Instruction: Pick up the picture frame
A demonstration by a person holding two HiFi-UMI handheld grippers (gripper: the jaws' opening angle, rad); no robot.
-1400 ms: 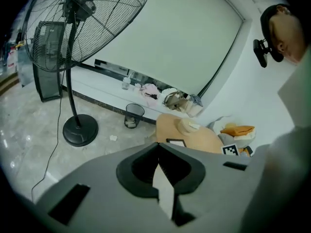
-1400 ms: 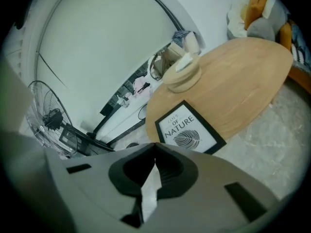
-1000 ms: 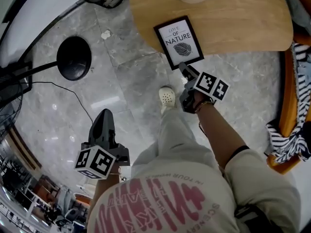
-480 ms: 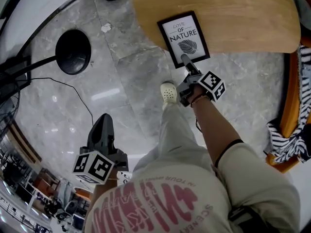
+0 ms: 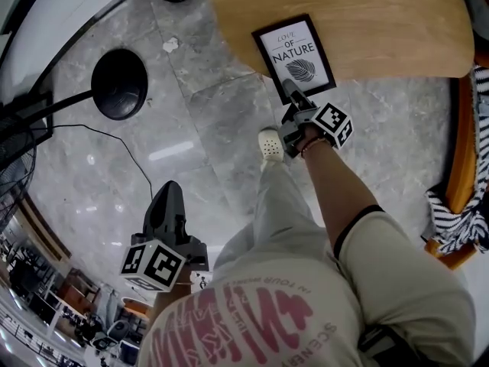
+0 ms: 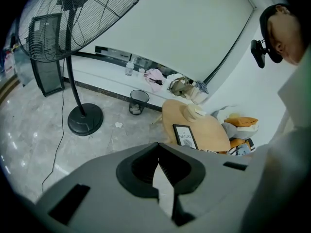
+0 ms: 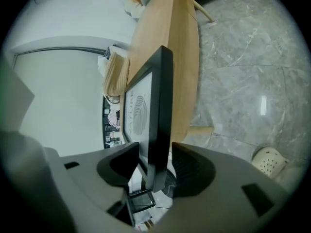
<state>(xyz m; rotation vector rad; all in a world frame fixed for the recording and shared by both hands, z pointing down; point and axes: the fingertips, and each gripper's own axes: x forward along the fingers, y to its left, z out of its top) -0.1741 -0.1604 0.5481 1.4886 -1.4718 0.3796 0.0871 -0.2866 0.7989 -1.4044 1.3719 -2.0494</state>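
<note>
The black picture frame [image 5: 294, 50] with a leaf print lies at the near edge of the round wooden table [image 5: 382, 29]. My right gripper [image 5: 289, 89] reaches its near edge. In the right gripper view the frame [image 7: 155, 106] stands edge-on between the jaws of the right gripper [image 7: 155, 147]. They have just been closing and now press on both its faces. My left gripper [image 5: 168, 189] hangs over the marble floor at the lower left. Its jaws meet at the tips with nothing in them [image 6: 158, 152]. From there the frame [image 6: 184, 136] shows far off on the table.
A standing fan [image 6: 73, 13] with a round black base [image 5: 120, 84] and a trailing cable stands on the left. A small bin [image 6: 139, 101] sits by the wall. Striped cloth [image 5: 458, 220] lies on an orange seat at the right. The person's shoe [image 5: 270, 144] is below the table edge.
My right gripper has moved up to the frame's near edge and rolled, and the frame now sits between its jaws. The left gripper has hardly moved.
</note>
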